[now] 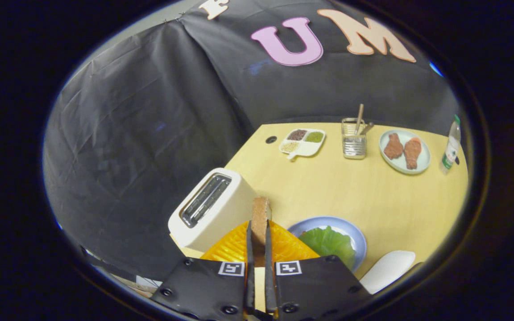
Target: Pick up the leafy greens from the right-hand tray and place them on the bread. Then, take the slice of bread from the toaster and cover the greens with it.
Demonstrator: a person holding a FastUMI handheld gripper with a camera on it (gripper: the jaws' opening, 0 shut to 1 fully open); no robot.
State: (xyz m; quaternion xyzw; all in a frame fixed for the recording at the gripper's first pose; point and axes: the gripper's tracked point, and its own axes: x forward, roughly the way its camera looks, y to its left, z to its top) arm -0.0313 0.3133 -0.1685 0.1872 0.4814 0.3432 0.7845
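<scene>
Clenched on a slice of bread (261, 218), the tool (258, 232) holds it on edge between both fingers, the brown crust standing up past the fingertips. Directly beneath tool and slice lies an orange tray (234, 245), its ribbed surface showing on both sides of the fingers. Just right of the tray sits a blue plate (359, 238) carrying the leafy greens (330, 240), so the greens lie a little right of and below the held slice, apart from it. A white tray (386, 269) pokes in further right, near the counter's edge. Left of the fingers stands the white toaster (210, 209), close to the counter's left edge, its slot open to view. Beyond these the pale wooden counter (373, 200) runs bare through its middle. At the far side stand a divided dish of grains (302, 141), a metal utensil holder (354, 140), a plate with two pieces of meat (404, 151) and a bottle (451, 147) by the right edge. Black cloth (141, 133) walls the booth behind.
</scene>
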